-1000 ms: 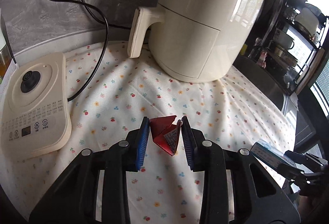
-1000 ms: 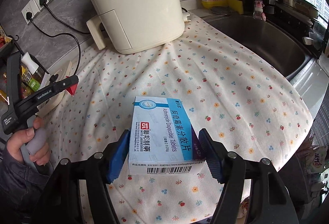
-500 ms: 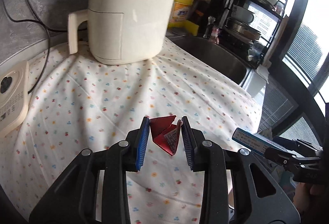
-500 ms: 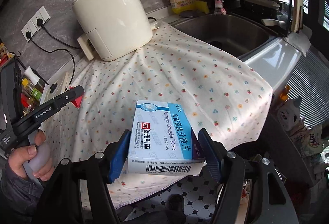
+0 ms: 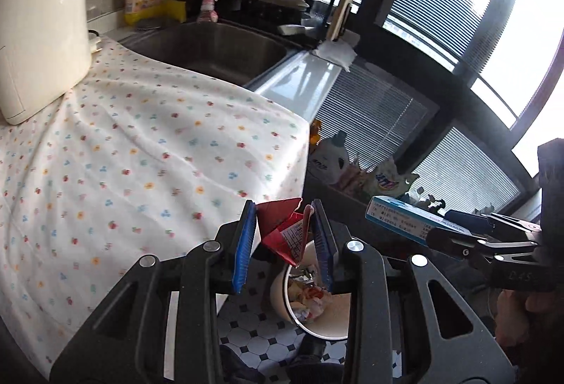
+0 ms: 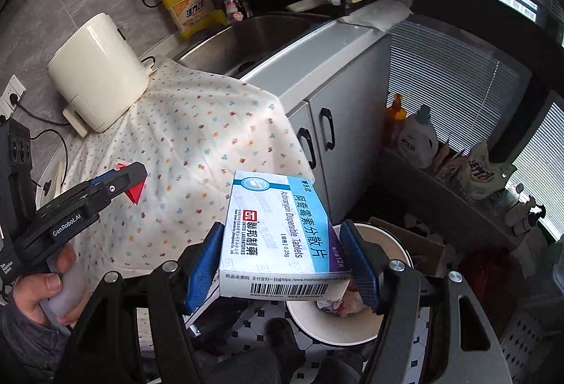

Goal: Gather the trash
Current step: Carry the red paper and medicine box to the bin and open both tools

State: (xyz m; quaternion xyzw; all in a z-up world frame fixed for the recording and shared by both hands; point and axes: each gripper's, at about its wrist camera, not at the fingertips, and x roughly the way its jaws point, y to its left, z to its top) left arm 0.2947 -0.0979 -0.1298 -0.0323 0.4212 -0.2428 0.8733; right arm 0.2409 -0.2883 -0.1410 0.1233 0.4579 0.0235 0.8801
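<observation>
While I look down both wrist views, my landmark is the white trash bin (image 6: 352, 327) standing on the tiled floor below the worktop's edge, with crumpled litter (image 5: 310, 299) already inside it.

My left tool (image 5: 283, 239) has its blue pads drawn in narrow, pinching a crumpled red wrapper (image 5: 282, 229) between them. That wrapper hangs above the near rim of the bin, which I see partly hidden behind the tool's fingers in the left wrist view. From the right wrist view the same tool (image 6: 120, 179) shows from the side, out over the flowered cloth (image 6: 197, 151) that drapes the worktop, with a red corner of the wrapper (image 6: 135, 192) sticking out past its tip and a hand (image 6: 46, 292) around its grip.

My right tool (image 6: 282, 260) stands fairly wide, its two pads pressed against the long sides of a blue and white tablet box (image 6: 278, 232). The box lies flat between them, barcode end toward the camera, and sits directly over the bin, covering part of the bin's rim. In the left wrist view that box (image 5: 398, 218) is off to the right of the bin and higher than it, edge on.

Beyond the bin, away from me, the cloth runs up to a cream appliance (image 6: 98, 67), with the steel sink (image 6: 246, 42) and a yellow detergent bottle (image 6: 187, 7) farther along the worktop.
</observation>
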